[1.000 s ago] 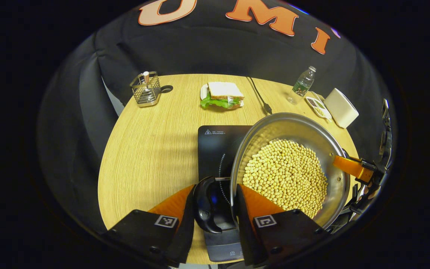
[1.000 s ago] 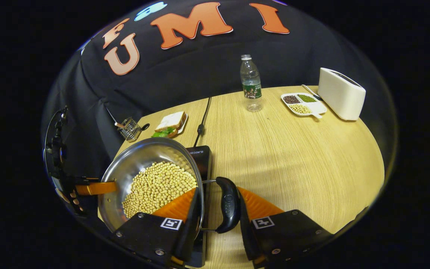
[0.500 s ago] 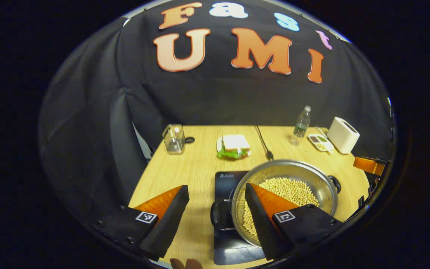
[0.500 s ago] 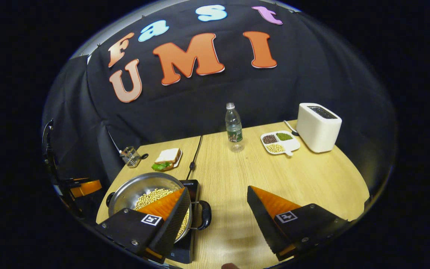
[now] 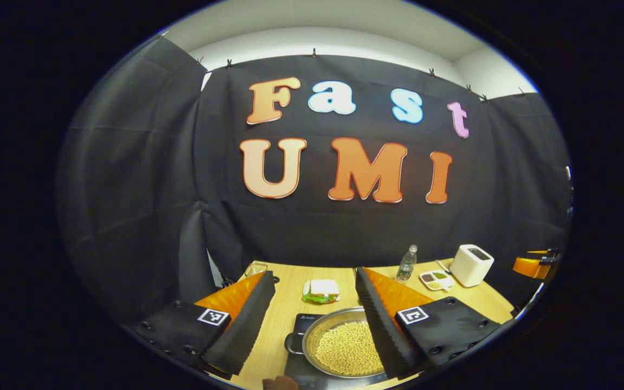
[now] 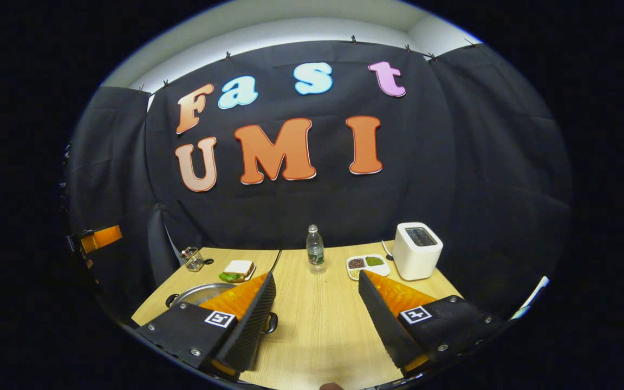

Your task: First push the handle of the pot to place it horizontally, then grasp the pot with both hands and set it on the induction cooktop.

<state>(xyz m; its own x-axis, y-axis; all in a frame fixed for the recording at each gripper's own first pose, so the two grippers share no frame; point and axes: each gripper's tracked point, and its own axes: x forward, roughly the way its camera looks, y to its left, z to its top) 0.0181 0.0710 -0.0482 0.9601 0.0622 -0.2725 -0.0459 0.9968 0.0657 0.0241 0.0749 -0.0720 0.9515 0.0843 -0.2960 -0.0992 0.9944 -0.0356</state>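
- Left gripper view: the left gripper [image 5: 314, 319] is held high above the table [image 5: 290, 281], farther back and higher than half a second ago; its fingers are spread wide and nothing is held between them
- the pot [image 5: 339, 346] is seen low in this view, seated on the dark induction cooktop [image 5: 298, 327], filled with pale soybeans [image 5: 347, 349]; one black side handle [image 5: 293, 344] sticks out to its left; a second ago that handle was clamped between these fingers, and it has since been let go
- the sandwich [image 5: 322, 290], the water bottle [image 5: 407, 264], the divided dish [image 5: 435, 279] and the white toaster [image 5: 470, 265] are seen along the far side of the table, smaller than before
- the other gripper is seen at the far right edge
- Right gripper view: the right gripper [image 6: 317, 317] is likewise raised and drawn back since the earlier frames; its fingers stand wide apart, gripping nothing
- the pot's rim [image 6: 198, 292] is partly hidden behind the left finger [image 6: 247, 319]; its right handle [image 6: 272, 322], held a second ago, is now free
- a wire utensil holder [image 6: 194, 259] stands at the far left of the table
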